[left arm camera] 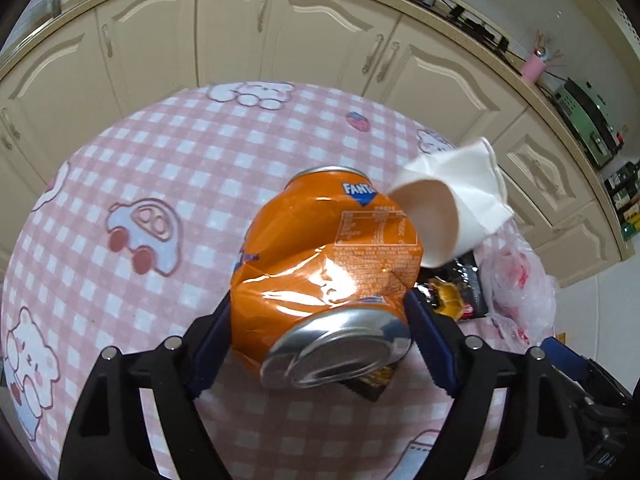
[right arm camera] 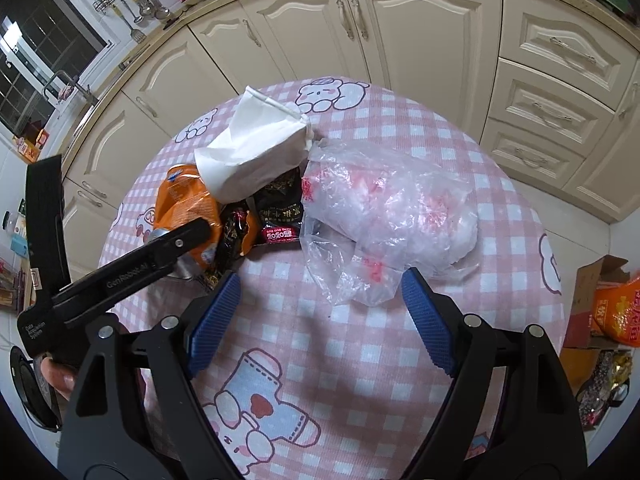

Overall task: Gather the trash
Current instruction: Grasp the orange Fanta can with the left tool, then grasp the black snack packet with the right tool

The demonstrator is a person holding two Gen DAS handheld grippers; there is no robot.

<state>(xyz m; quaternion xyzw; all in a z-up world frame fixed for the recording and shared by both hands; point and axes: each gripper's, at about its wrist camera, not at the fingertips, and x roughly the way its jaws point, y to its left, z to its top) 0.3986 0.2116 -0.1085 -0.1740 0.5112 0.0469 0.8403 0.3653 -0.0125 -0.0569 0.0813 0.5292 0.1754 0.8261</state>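
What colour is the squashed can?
Orange, with silver ends; the can shows best in the left wrist view.

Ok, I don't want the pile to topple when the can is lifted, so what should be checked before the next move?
1. Left gripper on the crushed can: ok, both pads sit against its sides.
2. Paper cup clear of the can: not ok, it lies over the can's far end.
3. Dark wrapper clear: not ok, a corner shows under the can.
4. Right gripper free: ok, open and holding nothing.
5. Somewhere to drop it: cannot tell, no bin in view; the plastic bag lies crumpled.
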